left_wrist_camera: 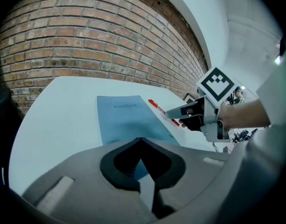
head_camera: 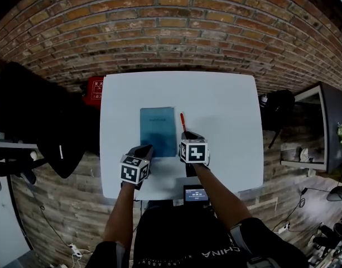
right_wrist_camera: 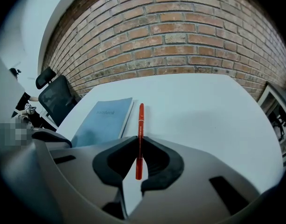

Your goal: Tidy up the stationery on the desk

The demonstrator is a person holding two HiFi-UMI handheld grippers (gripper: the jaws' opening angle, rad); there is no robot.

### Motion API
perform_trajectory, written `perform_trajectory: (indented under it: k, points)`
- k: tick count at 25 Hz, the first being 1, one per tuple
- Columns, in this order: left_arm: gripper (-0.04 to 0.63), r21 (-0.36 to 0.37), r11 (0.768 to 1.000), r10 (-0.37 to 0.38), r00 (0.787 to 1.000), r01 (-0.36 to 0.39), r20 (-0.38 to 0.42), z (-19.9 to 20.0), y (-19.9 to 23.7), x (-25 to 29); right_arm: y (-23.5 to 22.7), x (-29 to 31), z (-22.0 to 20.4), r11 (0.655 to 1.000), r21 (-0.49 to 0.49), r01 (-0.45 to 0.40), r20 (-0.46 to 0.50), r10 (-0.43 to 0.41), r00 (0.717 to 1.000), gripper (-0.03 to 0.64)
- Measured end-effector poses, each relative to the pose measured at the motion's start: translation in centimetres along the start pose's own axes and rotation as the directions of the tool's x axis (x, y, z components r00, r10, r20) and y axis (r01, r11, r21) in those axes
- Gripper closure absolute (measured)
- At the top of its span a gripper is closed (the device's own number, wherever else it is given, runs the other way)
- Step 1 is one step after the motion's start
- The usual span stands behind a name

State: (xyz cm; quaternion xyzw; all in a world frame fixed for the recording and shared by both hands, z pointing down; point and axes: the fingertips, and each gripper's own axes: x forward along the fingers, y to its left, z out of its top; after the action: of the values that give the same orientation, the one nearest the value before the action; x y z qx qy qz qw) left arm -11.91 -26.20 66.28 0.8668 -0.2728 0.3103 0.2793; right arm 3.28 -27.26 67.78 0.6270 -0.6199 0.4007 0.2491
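Note:
A blue notebook [head_camera: 158, 130] lies flat in the middle of the white desk [head_camera: 226, 110]. My right gripper [head_camera: 188, 135] is shut on a red pen [head_camera: 183, 120], just right of the notebook; the pen sticks out ahead of the jaws, pointing away from me. In the right gripper view the pen [right_wrist_camera: 140, 129] runs straight between the pads, with the notebook [right_wrist_camera: 103, 120] to its left. My left gripper [head_camera: 145, 149] is shut and empty, its tips over the notebook's near left corner. Its own view shows the notebook [left_wrist_camera: 126, 118], the pen [left_wrist_camera: 156, 107] and the right gripper [left_wrist_camera: 177, 113].
A black office chair [head_camera: 59, 138] stands left of the desk, and a red box [head_camera: 94, 91] sits past its far left corner. A small device with a lit screen [head_camera: 196, 193] is at the desk's near edge. Brick surface surrounds the desk.

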Motion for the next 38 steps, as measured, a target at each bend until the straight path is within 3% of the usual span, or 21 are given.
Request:
perform_trajectory:
  k: [25,38]
  points:
    - [0.584,0.006,1.000,-0.018,1.000,0.018,-0.012,-1.9,-0.2,-0.9,3.6,0.2,-2.0,0.995,0.059,-0.077,-0.029,0.079,0.996,0.560]
    - [0.584,0.013,1.000,-0.016,1.000,0.016,-0.014,-1.3,-1.2,0.0,3.0,-1.1,-1.9,0.991,0.015,-0.135,-0.022,0.135,0.991,0.554]
